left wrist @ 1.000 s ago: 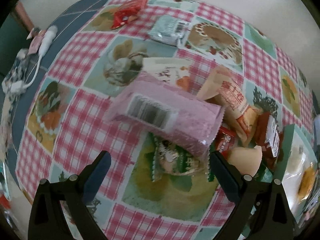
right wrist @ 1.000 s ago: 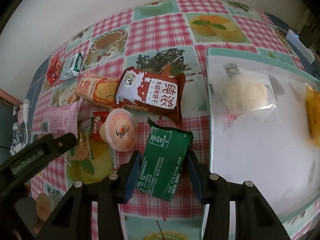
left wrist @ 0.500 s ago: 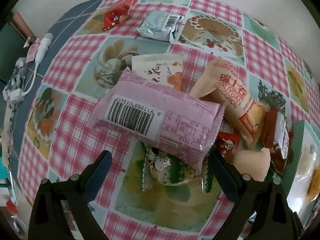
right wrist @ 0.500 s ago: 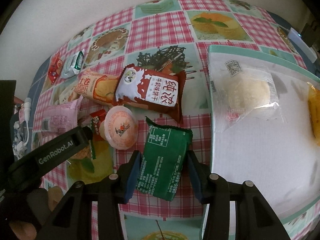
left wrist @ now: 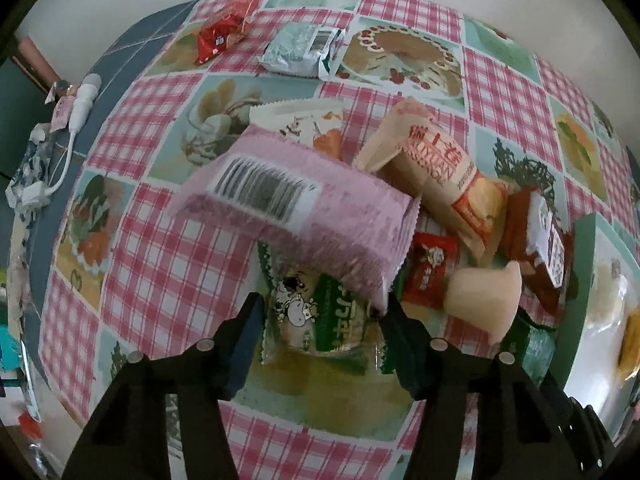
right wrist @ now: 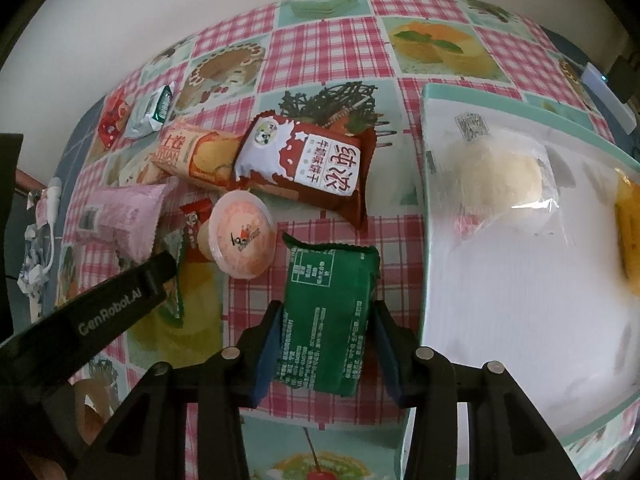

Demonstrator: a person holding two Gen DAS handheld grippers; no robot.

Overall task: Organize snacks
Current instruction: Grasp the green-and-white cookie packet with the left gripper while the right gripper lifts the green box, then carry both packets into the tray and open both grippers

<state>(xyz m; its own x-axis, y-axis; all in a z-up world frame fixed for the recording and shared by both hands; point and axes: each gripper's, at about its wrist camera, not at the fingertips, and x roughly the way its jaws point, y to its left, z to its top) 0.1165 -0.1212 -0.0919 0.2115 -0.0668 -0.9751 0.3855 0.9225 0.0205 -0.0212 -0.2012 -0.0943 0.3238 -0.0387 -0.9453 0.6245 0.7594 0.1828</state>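
My left gripper (left wrist: pixel 324 320) points down over a green and clear packet with a cow picture (left wrist: pixel 316 320). Its jaws are closing, and the pads meet the packet's crimped sides. A pink packet with a barcode (left wrist: pixel 304 212) lies across the cow packet's far end. My right gripper (right wrist: pixel 326 316) is shut on a dark green packet (right wrist: pixel 328 304) that lies flat on the checked tablecloth, just left of the white tray (right wrist: pixel 426 200). In the right wrist view, the left gripper's fingers (right wrist: pixel 160 268) reach in from the left.
A jelly cup (right wrist: pixel 242 236), a red-brown biscuit packet (right wrist: pixel 308 160), an orange roll packet (right wrist: pixel 196 152) and a small red packet (left wrist: pixel 430 268) crowd between the grippers. The tray holds a wrapped pale bun (right wrist: pixel 500 172) and something orange (right wrist: pixel 628 240). A pale green packet (left wrist: pixel 300 48) and a red packet (left wrist: pixel 218 36) lie far off.
The left jaws have come in from wide apart to the sides of the cow packet, and the left gripper has shifted slightly. The right gripper keeps still on the dark green packet.
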